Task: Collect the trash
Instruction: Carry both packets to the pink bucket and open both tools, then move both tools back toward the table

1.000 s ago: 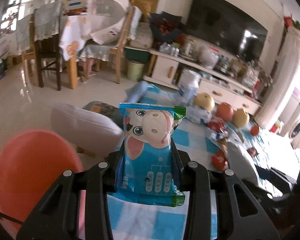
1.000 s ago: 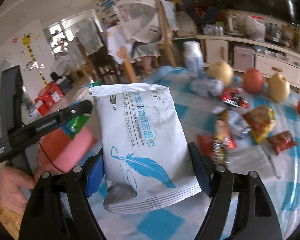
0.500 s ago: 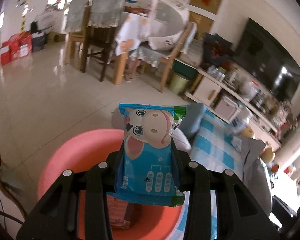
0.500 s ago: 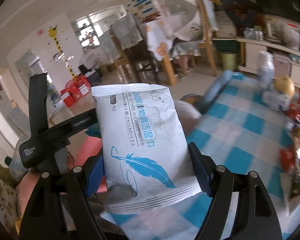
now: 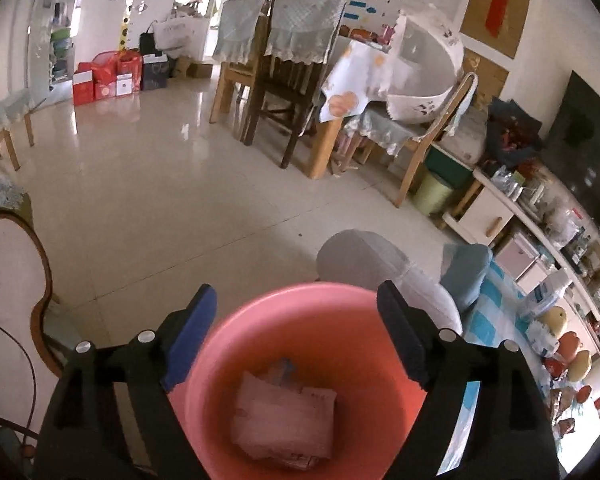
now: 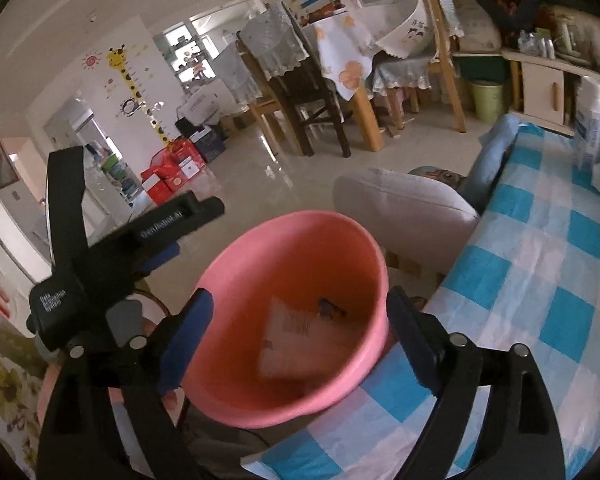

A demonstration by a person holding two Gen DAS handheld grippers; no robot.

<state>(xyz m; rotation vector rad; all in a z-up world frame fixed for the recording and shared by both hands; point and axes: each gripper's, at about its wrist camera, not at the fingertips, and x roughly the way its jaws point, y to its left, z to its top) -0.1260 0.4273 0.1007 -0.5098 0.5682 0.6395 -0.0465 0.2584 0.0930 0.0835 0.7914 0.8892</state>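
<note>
While both cameras look down into the pink bin (image 5: 300, 360), each gives me something the other lacks. From the left wrist I see the left gripper (image 5: 296, 340) with its jaws opening wide and nothing between the pads — only the bin's mouth below. Inside lies the trash (image 5: 284, 420): pale, blurred packets piled flat on the bottom. Off to the right edge of this view the fruit (image 5: 572, 344) sits on the checked cloth (image 5: 484, 320), small and warped by the lens.

From the right wrist, the right gripper (image 6: 300, 328) is likewise opening, its pads bare, and it hangs over the near rim of the bin (image 6: 260, 264). A white packet (image 6: 288, 336) lies tilted against the inner wall, with a small dark scrap (image 6: 330, 308) just beside it; I cannot tell what that scrap is. This view alone shows the left gripper (image 6: 198, 226) from the side, reaching in over the bin's far-left rim, and it shows far more of the cloth (image 6: 540, 280), which runs right up to the bin.

Around the bin — a grey cushion (image 6: 400, 208) just behind it, a blue roll (image 6: 492, 156) at the cloth's corner, then open tiled floor (image 5: 160, 200) out to the dining chairs (image 5: 292, 80). My own gripper arms hide the bin's lower rim in both views.
</note>
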